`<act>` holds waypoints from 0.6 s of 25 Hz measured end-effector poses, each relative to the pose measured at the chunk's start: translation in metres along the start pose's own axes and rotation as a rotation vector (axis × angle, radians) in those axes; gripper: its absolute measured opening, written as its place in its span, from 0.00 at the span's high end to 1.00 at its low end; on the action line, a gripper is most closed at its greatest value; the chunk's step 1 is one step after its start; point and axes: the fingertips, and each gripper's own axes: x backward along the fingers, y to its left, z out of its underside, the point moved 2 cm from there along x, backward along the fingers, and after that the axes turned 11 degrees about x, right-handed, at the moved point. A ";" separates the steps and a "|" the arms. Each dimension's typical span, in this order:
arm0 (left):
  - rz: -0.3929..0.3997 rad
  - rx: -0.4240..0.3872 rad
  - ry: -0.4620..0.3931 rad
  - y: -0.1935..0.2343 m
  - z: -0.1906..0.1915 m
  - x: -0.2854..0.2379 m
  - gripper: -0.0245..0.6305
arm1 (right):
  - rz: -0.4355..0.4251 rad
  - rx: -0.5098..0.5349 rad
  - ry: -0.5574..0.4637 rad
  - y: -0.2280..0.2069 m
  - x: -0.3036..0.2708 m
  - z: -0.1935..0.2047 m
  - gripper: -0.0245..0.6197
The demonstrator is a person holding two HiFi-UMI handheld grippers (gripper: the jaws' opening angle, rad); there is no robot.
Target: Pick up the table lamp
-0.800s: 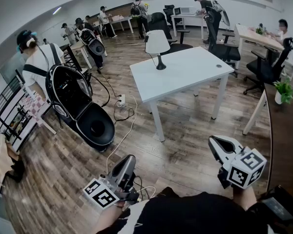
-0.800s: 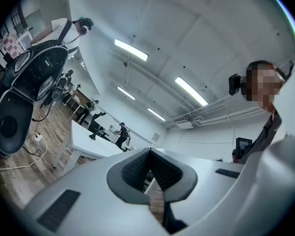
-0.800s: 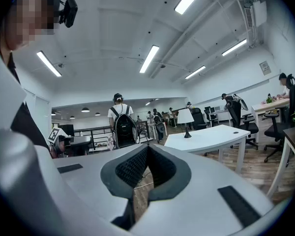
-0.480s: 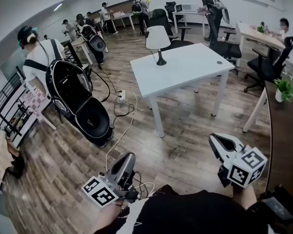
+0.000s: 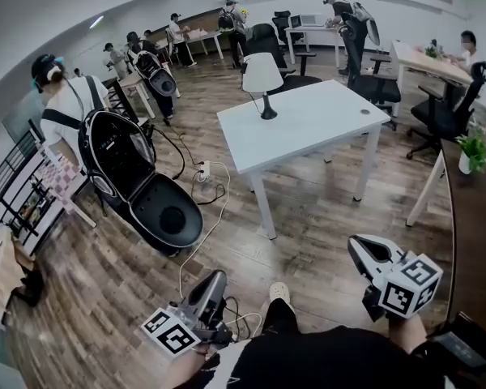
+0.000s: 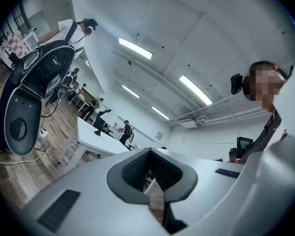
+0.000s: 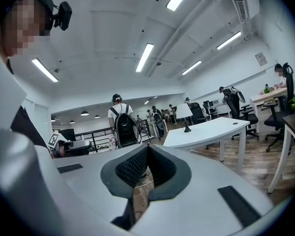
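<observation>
Table lamp (image 5: 262, 75): stood by table's (image 5: 316, 124) far edge, not yet lifted. Left gripper (image 5: 213, 284), right gripper (image 5: 361, 248): 2 closed, empty, well apart from lamp.

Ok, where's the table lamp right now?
In the head view the table lamp stands on the white table ahead, near its far left corner, with a black office chair just behind it.

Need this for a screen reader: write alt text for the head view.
A table lamp with white shade and black base stands on a white rectangular table across a wood-floored office. Low in frame, the left gripper and right gripper are shut and empty.
</observation>
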 end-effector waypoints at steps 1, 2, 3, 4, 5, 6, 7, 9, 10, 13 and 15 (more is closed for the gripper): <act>-0.001 0.005 0.002 0.005 0.000 -0.003 0.94 | 0.000 -0.004 0.006 -0.002 -0.004 0.002 0.94; -0.001 0.011 0.004 0.010 -0.001 -0.007 0.94 | 0.000 -0.006 0.013 -0.005 -0.009 0.003 0.94; -0.001 0.018 0.004 0.015 -0.003 -0.013 0.94 | 0.002 -0.007 0.019 -0.009 -0.013 0.003 0.94; 0.000 0.025 0.004 0.021 -0.006 -0.019 0.94 | 0.005 -0.008 0.024 -0.013 -0.018 0.003 0.94; 0.002 0.033 0.003 0.027 -0.009 -0.025 0.94 | 0.010 -0.010 0.029 -0.017 -0.022 0.002 0.94; 0.006 0.040 0.002 0.032 -0.014 -0.031 0.94 | 0.018 -0.011 0.034 -0.021 -0.027 0.000 0.94; 0.011 0.044 0.003 0.038 -0.020 -0.038 0.94 | 0.027 -0.012 0.037 -0.025 -0.033 -0.002 0.94; 0.017 0.047 0.009 0.050 -0.030 -0.051 0.94 | 0.043 -0.017 0.042 -0.035 -0.048 -0.007 0.94; 0.018 0.046 0.014 0.058 -0.034 -0.059 0.94 | 0.048 -0.024 0.043 -0.041 -0.056 -0.009 0.94; 0.023 0.062 0.030 0.085 -0.049 -0.091 0.94 | 0.057 -0.057 0.042 -0.060 -0.083 -0.014 0.94; 0.036 0.069 0.040 0.100 -0.062 -0.116 0.94 | 0.063 -0.075 0.043 -0.074 -0.103 -0.015 0.94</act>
